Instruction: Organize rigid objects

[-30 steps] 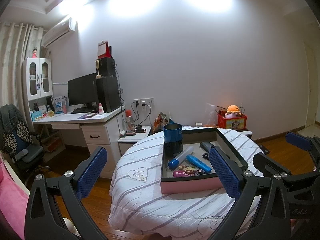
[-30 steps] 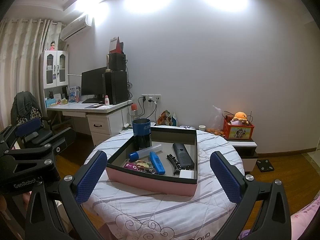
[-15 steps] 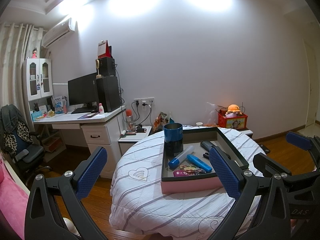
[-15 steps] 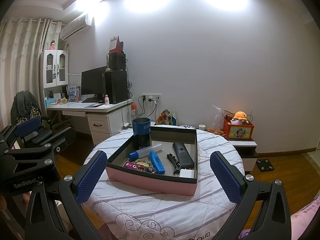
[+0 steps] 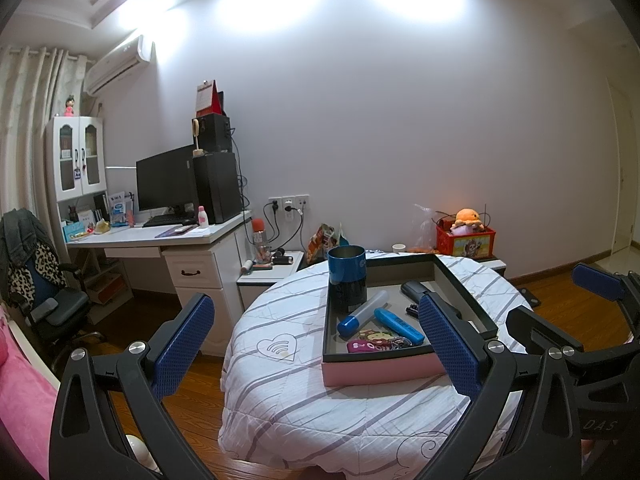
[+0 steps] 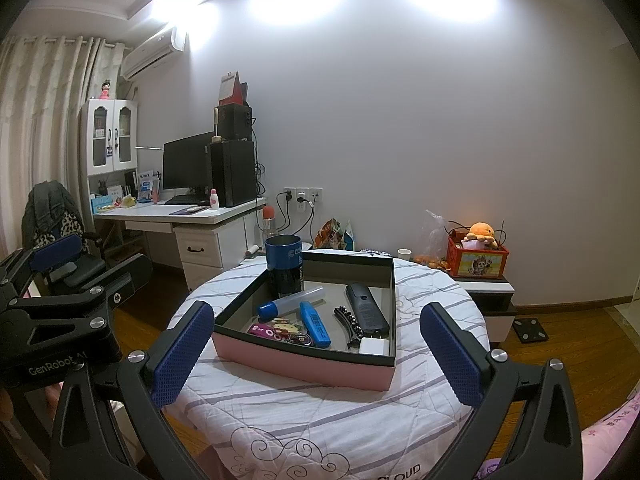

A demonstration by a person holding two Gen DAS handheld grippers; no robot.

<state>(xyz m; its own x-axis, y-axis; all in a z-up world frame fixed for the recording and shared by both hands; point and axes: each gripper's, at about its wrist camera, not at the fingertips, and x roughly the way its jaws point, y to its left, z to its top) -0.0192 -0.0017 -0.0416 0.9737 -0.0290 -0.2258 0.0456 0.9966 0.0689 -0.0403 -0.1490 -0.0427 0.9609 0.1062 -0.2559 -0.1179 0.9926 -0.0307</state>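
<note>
A pink-sided box (image 6: 304, 364) with a dark rim sits on a round cloth-covered table (image 6: 320, 420). Inside it stand a blue cup (image 6: 285, 266) and lie a blue-capped tube (image 6: 290, 302), a blue marker (image 6: 315, 324), a black remote (image 6: 366, 308), a black hair clip (image 6: 349, 322), a white charger (image 6: 374, 347) and a pink patterned item (image 6: 276, 329). My right gripper (image 6: 318, 354) is open, held back from the box's near side. My left gripper (image 5: 316, 344) is open too, to the left of the box (image 5: 380, 370); its right finger hides part of the tray's contents.
A white desk (image 5: 168, 236) with a monitor and computer tower stands at the left wall, an office chair (image 5: 44, 300) beside it. A bedside cabinet carries a red toy box (image 6: 478, 258). Pink bedding (image 5: 20, 412) lies low left. Wooden floor surrounds the table.
</note>
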